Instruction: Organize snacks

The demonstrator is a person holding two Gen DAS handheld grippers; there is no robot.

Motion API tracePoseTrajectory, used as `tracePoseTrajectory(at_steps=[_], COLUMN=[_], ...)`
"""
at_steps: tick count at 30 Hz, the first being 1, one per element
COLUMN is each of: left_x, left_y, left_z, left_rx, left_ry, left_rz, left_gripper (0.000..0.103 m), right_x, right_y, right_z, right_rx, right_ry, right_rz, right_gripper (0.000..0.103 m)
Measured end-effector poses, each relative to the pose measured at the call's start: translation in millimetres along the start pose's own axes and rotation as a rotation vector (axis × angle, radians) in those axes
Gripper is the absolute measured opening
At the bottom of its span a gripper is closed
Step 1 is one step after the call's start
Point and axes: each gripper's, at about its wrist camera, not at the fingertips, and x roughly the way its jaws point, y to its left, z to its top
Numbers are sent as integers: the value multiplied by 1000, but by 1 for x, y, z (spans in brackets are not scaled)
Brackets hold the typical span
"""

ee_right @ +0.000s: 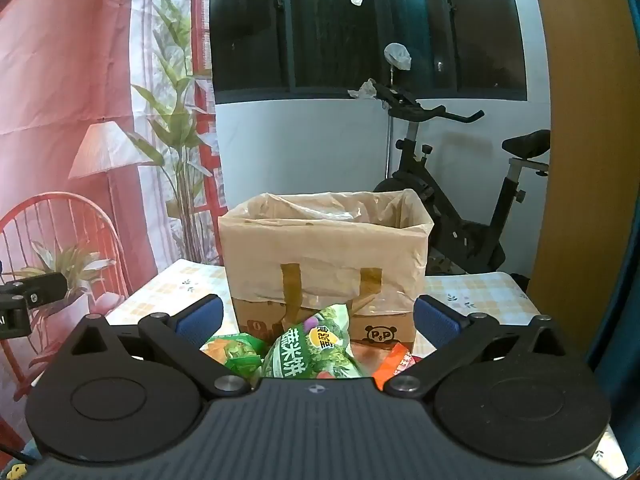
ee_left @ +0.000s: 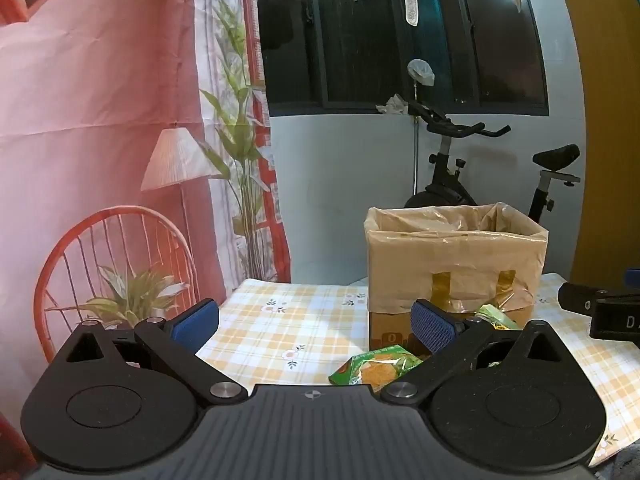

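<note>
A cardboard box [ee_left: 456, 256] lined with a clear plastic bag stands on the checked table, open at the top; in the right wrist view the box [ee_right: 326, 264] is straight ahead. Snack packets lie in front of it: a green packet [ee_left: 374, 370] with a biscuit picture, a large green rice-cracker bag [ee_right: 310, 346], a small green packet [ee_right: 236, 352] and an orange packet [ee_right: 394, 364]. My left gripper [ee_left: 316, 326] is open and empty, left of the box. My right gripper [ee_right: 318, 320] is open above the packets, touching none.
The yellow checked tablecloth [ee_left: 280, 320] covers the table. The right gripper's body [ee_left: 600, 312] juts in at the left view's right edge. An exercise bike [ee_right: 460, 200] stands behind the table, a printed red curtain [ee_left: 100, 140] hangs at the left.
</note>
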Motion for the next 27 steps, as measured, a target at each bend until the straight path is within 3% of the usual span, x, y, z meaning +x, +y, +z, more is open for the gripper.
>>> tracePoseTrajectory(at_steps=[27], left_x=[0], left_y=[2], left_z=[-1], left_rx=[-5], left_ry=[3], left_rz=[1], left_gripper=[103], right_x=[-2], right_y=[0], right_z=[1], right_rx=[14], right_ry=[-3], right_rz=[-1], right_gripper=[103])
